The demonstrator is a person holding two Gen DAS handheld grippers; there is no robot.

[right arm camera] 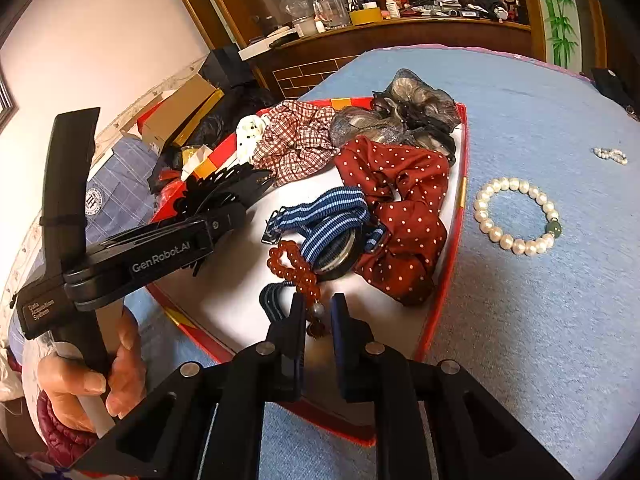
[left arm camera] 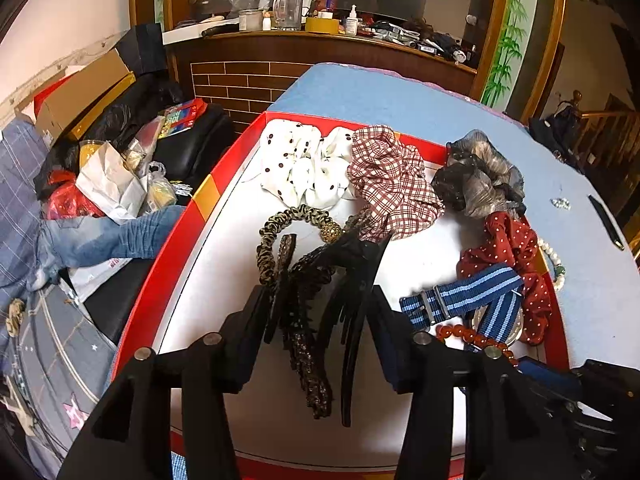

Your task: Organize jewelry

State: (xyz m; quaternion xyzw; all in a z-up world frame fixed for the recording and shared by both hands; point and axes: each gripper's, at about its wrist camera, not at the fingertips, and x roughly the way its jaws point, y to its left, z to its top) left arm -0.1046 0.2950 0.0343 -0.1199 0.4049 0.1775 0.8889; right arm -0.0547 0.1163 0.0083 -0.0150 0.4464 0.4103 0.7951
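Hair claws (left arm camera: 320, 320) lengthwise toward camera

Black left gripper (right arm camera: 224, 216), white "GenRobot.AI" lettering, silver screws

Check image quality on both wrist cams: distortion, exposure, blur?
Left wrist view: strong fisheye, the red tray rim bows, corners vignette black; the tray's white floor is bright but keeps detail; the left gripper and its fingers are near-black, little surface detail. Right wrist view: same barrel bend and dark corners; the pearl bracelet reads sharp; warm cast on the back shelf; no clear motion blur.
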